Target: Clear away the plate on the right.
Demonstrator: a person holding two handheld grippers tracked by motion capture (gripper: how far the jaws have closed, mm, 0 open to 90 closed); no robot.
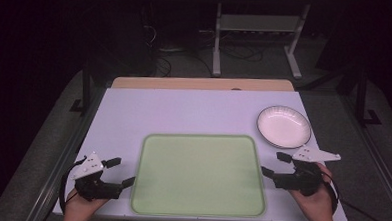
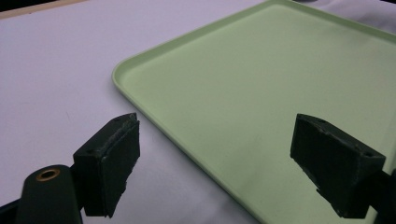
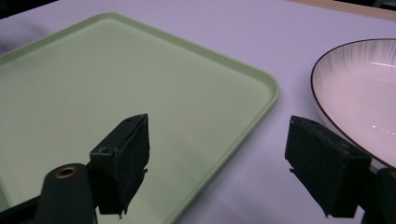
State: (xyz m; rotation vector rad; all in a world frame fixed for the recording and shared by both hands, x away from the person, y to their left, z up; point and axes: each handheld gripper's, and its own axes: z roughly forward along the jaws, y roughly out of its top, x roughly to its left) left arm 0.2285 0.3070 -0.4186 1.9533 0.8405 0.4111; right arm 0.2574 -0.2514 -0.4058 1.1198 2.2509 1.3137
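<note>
We find nothing started: left claw (image 1: pixel 120 173) & right claw (image 1: pixel 274 165) both gape empty, one each side of the bare green tray (image 1: pixel 199 174) on the counter (image 1: pixel 184 112), w/ the white plate (image 1: pixel 284 126) untouched just beyond the tray's far-right corner.

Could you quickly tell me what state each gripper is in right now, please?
Left gripper: open, holding nothing.
Right gripper: open, holding nothing.
</note>
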